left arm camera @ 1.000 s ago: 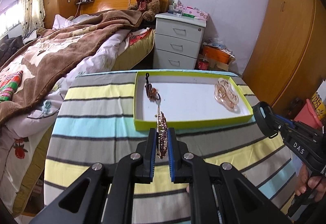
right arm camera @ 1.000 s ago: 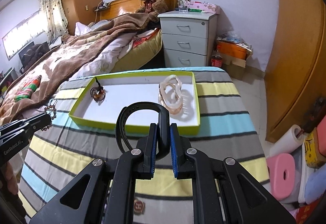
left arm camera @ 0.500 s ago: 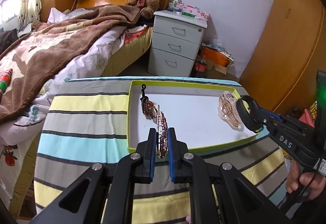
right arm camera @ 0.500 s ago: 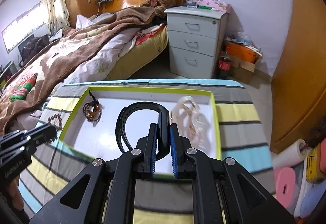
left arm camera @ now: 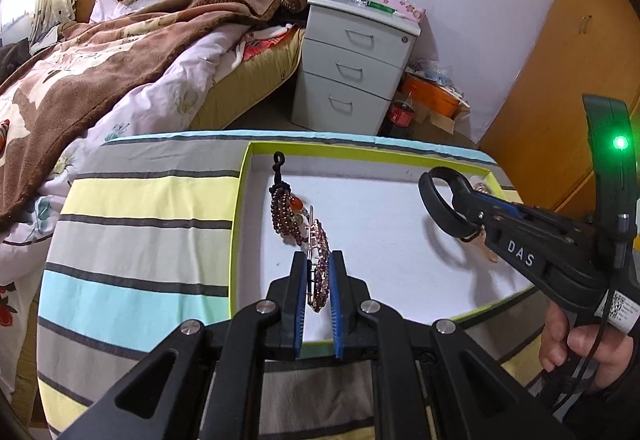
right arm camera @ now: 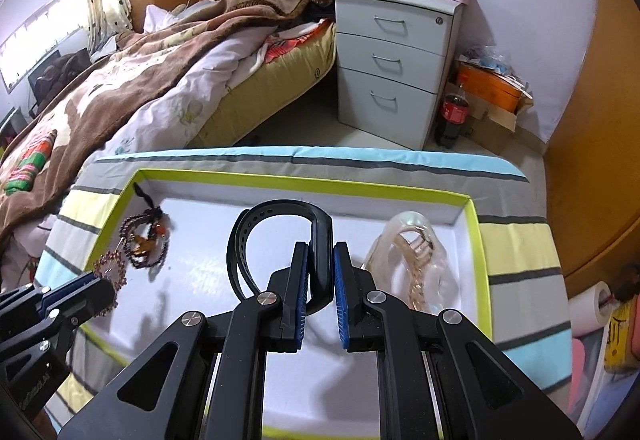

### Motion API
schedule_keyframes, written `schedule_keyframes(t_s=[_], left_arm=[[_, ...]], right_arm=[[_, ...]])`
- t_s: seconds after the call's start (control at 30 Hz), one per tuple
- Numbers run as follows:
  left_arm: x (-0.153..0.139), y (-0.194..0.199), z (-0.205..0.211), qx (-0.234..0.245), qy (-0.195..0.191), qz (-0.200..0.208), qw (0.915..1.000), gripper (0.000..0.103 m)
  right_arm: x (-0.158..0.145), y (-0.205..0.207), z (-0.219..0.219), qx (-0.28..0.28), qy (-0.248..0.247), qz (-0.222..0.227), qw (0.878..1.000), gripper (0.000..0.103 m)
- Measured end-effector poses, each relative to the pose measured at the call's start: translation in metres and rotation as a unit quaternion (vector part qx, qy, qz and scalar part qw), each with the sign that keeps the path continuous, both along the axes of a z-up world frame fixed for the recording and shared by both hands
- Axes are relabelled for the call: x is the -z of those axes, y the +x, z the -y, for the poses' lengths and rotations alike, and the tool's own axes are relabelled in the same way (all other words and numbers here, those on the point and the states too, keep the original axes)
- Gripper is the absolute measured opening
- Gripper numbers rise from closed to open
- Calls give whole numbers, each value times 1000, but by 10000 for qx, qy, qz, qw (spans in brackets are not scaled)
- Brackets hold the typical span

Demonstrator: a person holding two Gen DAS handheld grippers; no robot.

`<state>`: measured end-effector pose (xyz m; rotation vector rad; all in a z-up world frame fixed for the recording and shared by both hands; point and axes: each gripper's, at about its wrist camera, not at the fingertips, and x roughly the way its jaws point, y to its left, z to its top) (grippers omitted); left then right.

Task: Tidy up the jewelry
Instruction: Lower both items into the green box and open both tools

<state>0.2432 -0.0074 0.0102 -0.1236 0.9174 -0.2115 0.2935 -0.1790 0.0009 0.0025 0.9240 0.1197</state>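
Observation:
A shallow white tray with a lime-green rim (left arm camera: 239,215) (right arm camera: 304,181) lies on a striped cloth. My left gripper (left arm camera: 317,260) is shut on a beaded clip of purple-red beads (left arm camera: 320,280) and hangs over the tray's left part. Just beyond it a dark bead bracelet with a black cord (left arm camera: 285,211) (right arm camera: 145,240) rests in the tray. My right gripper (right arm camera: 321,252) is shut on a black band (right arm camera: 244,240) that curls left over the tray's middle. A clear peach hair claw (right arm camera: 418,264) lies at the tray's right. The right gripper (left arm camera: 474,217) shows beside the left.
The striped cloth (left arm camera: 132,224) covers a small table with rounded far corners. Beyond it are a bed with a brown blanket (left arm camera: 100,63), a grey three-drawer nightstand (right arm camera: 396,59), a cola bottle (right arm camera: 452,111) and an orange box on the floor. A hand (left arm camera: 572,344) holds the right tool.
Both grippers have come forward and down from in front of the tray's near rim to over its inside. Each still holds its piece: the beaded clip and the black band.

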Motion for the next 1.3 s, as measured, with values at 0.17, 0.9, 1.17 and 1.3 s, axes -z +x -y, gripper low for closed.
schedule_keyframes(t_s=[0.17, 0.9, 1.17, 1.3], left_arm=[[9, 4, 1, -31, 33, -84, 10000, 11], [21, 12, 0, -108, 66, -245, 9996, 11], [22, 15, -2, -158, 77, -286, 9994, 12], [23, 16, -3, -180, 78, -299, 9994, 12]], right_arm=[[7, 6, -2, -17, -61, -67, 10000, 13], [24, 22, -19, -162, -561, -126, 9982, 13], [24, 22, -19, -160, -566, -133, 9982, 13], [23, 22, -19, -166, -562, -94, 9982, 13]])
